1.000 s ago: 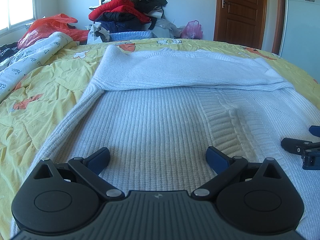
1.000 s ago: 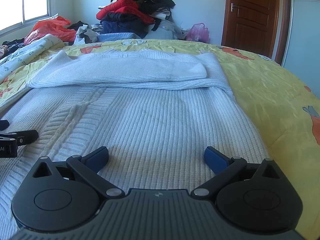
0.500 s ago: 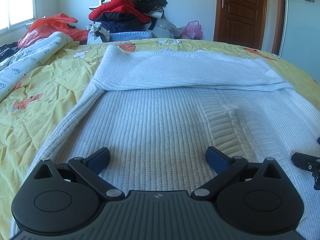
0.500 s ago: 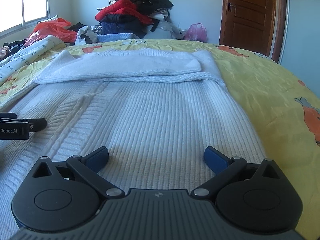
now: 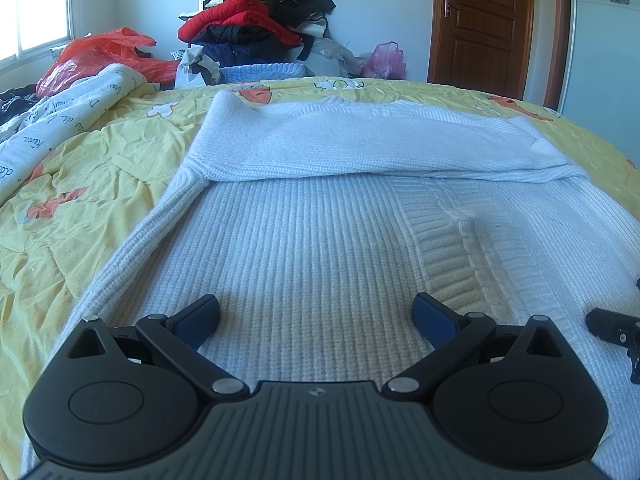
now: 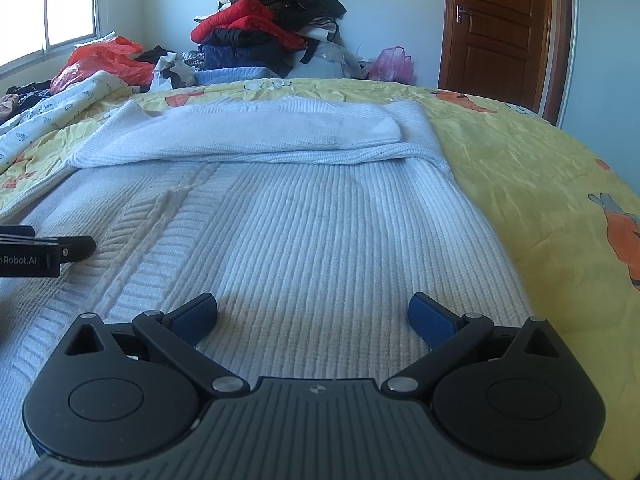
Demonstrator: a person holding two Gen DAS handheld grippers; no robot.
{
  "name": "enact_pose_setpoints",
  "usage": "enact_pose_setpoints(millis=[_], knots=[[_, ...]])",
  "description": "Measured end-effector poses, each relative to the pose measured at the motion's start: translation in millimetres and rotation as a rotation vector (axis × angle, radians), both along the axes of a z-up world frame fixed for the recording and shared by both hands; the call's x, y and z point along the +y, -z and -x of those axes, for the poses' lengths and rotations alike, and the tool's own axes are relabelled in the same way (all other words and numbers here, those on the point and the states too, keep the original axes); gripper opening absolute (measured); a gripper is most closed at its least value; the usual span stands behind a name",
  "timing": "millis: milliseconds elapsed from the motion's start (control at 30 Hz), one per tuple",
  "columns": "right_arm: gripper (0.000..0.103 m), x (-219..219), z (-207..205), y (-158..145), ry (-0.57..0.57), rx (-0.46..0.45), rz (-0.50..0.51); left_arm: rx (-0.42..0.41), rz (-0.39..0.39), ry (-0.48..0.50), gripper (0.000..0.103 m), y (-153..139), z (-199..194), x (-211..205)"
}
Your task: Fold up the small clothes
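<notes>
A white knit sweater (image 5: 320, 240) lies flat on the yellow bedspread (image 5: 80, 200), with both sleeves folded across its far end (image 5: 360, 148). It also shows in the right wrist view (image 6: 300, 232). My left gripper (image 5: 316, 316) is open and empty, low over the sweater's near left part. My right gripper (image 6: 312, 314) is open and empty over the near right part. The right gripper's tip shows at the right edge of the left wrist view (image 5: 616, 328), and the left gripper's tip at the left edge of the right wrist view (image 6: 48, 254).
A pile of dark and red clothes (image 5: 260, 28) stands beyond the bed's far edge. A red plastic bag (image 5: 100, 56) and a printed white quilt (image 5: 60, 120) lie at the far left. A brown door (image 5: 484, 20) is at the back right.
The right gripper has drawn back to the right, away from the left gripper, and its view of the sweater has shifted slightly. The left gripper has stayed put. Both stay open.
</notes>
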State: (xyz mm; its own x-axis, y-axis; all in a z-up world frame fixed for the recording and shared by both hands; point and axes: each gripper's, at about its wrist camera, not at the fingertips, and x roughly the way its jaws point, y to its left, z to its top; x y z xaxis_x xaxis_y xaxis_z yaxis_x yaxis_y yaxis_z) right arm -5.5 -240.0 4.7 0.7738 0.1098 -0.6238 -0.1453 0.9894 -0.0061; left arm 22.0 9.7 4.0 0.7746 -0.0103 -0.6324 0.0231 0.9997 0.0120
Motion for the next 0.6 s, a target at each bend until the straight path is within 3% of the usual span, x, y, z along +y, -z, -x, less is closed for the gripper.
enact_pose_setpoints(millis=[400,600], knots=[[0.101,-3,10,0,-0.006,-0.002,-0.019,-0.001,-0.023,-0.043,0.103,-2,9,-1],[0.101,-2,12,0,-0.005,-0.004,-0.020,0.003,-0.008,-0.045,0.103,-1,44,0]])
